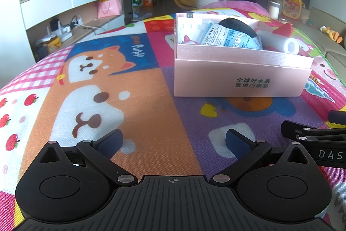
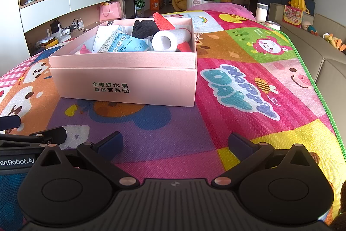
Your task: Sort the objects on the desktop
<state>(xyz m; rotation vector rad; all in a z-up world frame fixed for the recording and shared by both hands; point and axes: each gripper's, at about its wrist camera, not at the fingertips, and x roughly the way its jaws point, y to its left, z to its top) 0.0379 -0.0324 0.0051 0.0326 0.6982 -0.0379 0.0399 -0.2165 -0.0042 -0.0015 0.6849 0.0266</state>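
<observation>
In the left wrist view a broad stretch of the cartoon play mat (image 1: 108, 90) lies bare across the left and centre of the frame, with the pink box (image 1: 242, 79) at centre right. In the right wrist view the box sits upper left, bare mat runs right to the green mat edge (image 2: 324, 99). The mat reads "Puppy" beside a dog drawing; the box front bears Chinese characters. Inside lie a blue printed packet (image 2: 123, 44), a black cloth item (image 2: 143, 28), a white foam roll (image 2: 170, 40) and red pieces. The left gripper (image 1: 173, 142) and the right gripper (image 2: 175, 144) both gape wide, holding nothing, above the mat at lower frame.
</observation>
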